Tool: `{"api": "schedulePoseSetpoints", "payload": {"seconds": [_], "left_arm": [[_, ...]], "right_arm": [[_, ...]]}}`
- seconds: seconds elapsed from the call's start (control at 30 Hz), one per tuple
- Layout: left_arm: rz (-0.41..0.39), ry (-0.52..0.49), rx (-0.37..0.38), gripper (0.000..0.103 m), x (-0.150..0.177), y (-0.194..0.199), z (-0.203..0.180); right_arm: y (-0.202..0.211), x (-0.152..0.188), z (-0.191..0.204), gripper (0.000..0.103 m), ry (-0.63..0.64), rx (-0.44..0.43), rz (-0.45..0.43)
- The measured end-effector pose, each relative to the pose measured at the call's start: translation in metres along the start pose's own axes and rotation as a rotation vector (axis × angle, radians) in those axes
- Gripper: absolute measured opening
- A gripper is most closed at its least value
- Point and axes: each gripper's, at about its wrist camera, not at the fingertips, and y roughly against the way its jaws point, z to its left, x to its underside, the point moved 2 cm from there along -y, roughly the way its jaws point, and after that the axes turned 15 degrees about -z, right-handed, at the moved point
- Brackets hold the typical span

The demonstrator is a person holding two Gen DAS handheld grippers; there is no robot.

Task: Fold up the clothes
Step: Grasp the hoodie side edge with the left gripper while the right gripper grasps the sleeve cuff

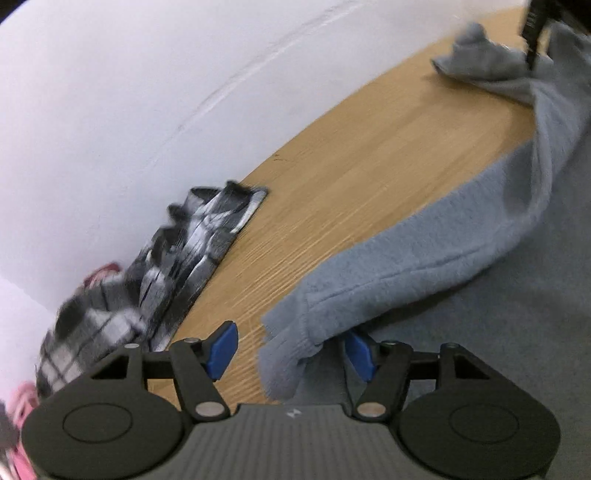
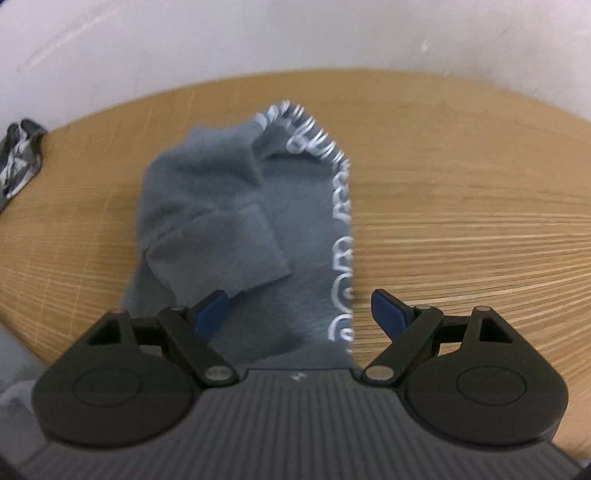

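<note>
A grey-blue fleece garment (image 1: 461,236) lies spread on the wooden table (image 1: 351,192). Its cuff end (image 1: 291,343) hangs between the blue pads of my left gripper (image 1: 291,350), which is open around it. In the right wrist view the same garment (image 2: 236,221) lies bunched with white lettering (image 2: 341,236) along its right edge. My right gripper (image 2: 303,314) is open just above its near end, the left pad (image 2: 212,314) over the cloth and the right pad (image 2: 388,314) over bare wood.
A black-and-white plaid garment (image 1: 177,258) is heaped against the white wall (image 1: 129,110) at the table's far left; it also shows in the right wrist view (image 2: 20,155). Pink cloth (image 1: 22,406) lies beside it. The other gripper's dark finger (image 1: 533,33) touches the fleece's far end.
</note>
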Motion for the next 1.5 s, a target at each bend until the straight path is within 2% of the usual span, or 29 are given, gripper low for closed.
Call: {"api": "schedulePoseSetpoints", "payload": {"seconds": [0.03, 0.07, 0.1, 0.13, 0.17, 0.2, 0.3, 0.43, 0.5, 0.7, 0.77, 0.9, 1.07, 1.17, 1.27, 1.4, 1.43, 1.5], "left_arm": [[-0.008, -0.016, 0.019, 0.06, 0.0, -0.003, -0.003], [-0.016, -0.032, 0.037, 0.038, 0.001, -0.007, -0.007], [-0.001, -0.047, 0.04, 0.013, 0.0, -0.01, -0.008], [0.015, -0.045, 0.034, 0.014, 0.0, -0.013, -0.007], [0.017, -0.026, 0.034, 0.014, -0.002, -0.012, -0.004], [0.022, -0.01, 0.04, 0.014, -0.003, -0.01, 0.0], [0.023, 0.0, 0.041, 0.014, -0.006, 0.001, 0.01], [0.004, -0.011, 0.067, 0.014, -0.007, 0.019, 0.018], [0.003, -0.013, 0.074, 0.014, -0.005, 0.025, 0.02], [0.012, -0.038, 0.063, 0.014, 0.006, 0.033, 0.02], [0.01, -0.066, 0.057, 0.014, 0.009, 0.034, 0.015], [0.039, -0.095, 0.066, 0.014, 0.02, 0.029, 0.003], [0.075, -0.157, 0.073, 0.015, 0.036, 0.023, -0.015], [0.081, -0.201, 0.068, 0.017, 0.041, 0.023, -0.021], [0.088, -0.19, 0.08, 0.017, 0.043, 0.027, -0.019], [0.101, -0.182, 0.095, 0.026, 0.044, 0.036, -0.017], [0.109, -0.178, 0.102, 0.027, 0.045, 0.038, -0.016], [0.124, -0.177, 0.102, 0.035, 0.049, 0.044, -0.012]], "right_arm": [[-0.005, 0.001, 0.001, 0.088, -0.004, 0.002, -0.002], [-0.007, 0.002, 0.004, 0.084, 0.006, 0.004, -0.026], [-0.007, 0.001, 0.007, 0.067, 0.018, -0.012, -0.05], [-0.005, 0.0, 0.008, 0.053, 0.012, -0.037, -0.064], [-0.001, -0.003, 0.006, 0.018, -0.021, -0.052, -0.074], [0.004, -0.006, 0.003, 0.01, -0.066, -0.062, -0.082], [0.036, -0.01, -0.005, 0.009, -0.081, -0.098, -0.162], [0.098, -0.004, -0.018, 0.009, -0.109, -0.176, -0.28], [0.129, 0.006, -0.033, 0.009, -0.097, -0.172, -0.326], [0.224, 0.053, -0.084, 0.009, -0.184, -0.155, -0.446], [0.243, 0.073, -0.09, 0.009, -0.19, -0.151, -0.459], [0.262, 0.119, -0.084, 0.009, -0.149, -0.125, -0.395], [0.22, 0.194, -0.059, 0.01, 0.036, -0.027, -0.202], [0.203, 0.216, -0.051, 0.01, 0.084, 0.04, -0.16], [0.205, 0.209, -0.047, 0.01, 0.111, 0.075, -0.2], [0.245, 0.176, -0.044, 0.01, 0.186, 0.143, -0.388], [0.251, 0.171, -0.042, 0.01, 0.205, 0.151, -0.407], [0.251, 0.173, -0.042, 0.01, 0.244, 0.145, -0.374]]}}
